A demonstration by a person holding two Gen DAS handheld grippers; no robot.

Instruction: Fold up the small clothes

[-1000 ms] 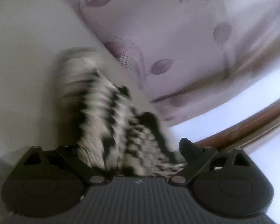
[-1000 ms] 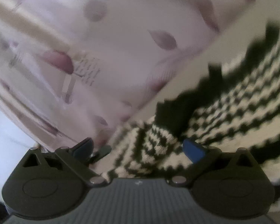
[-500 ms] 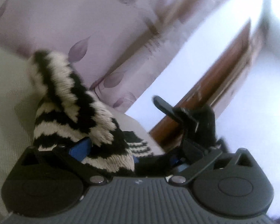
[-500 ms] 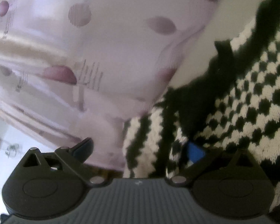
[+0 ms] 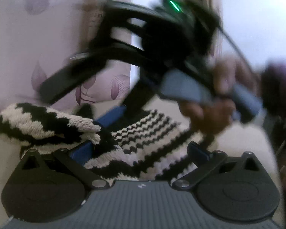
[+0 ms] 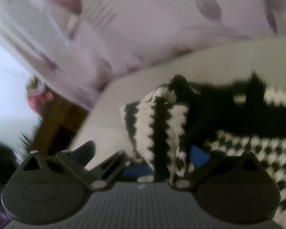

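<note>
- Knitwear (image 5: 143, 133), black-and-white, rumpled and part-folded on pale cushion (image 5: 238, 137).
- Left gripper (image 5: 140, 148) just opened wide, knit between its jaws, unpinched; right gripper (image 6: 142, 152) likewise spread, fold draped against one finger.
- Risk: loops snagging at pull-out, dragging fold undone.

No words, brand names or numbers can be read anywhere in either wrist view. The only sign is a small pale emblem (image 5: 140, 186) on the ribbed grey body of each camera mount (too tiny and blurred to make out), also seen in the right wrist view (image 6: 142, 186).
</note>
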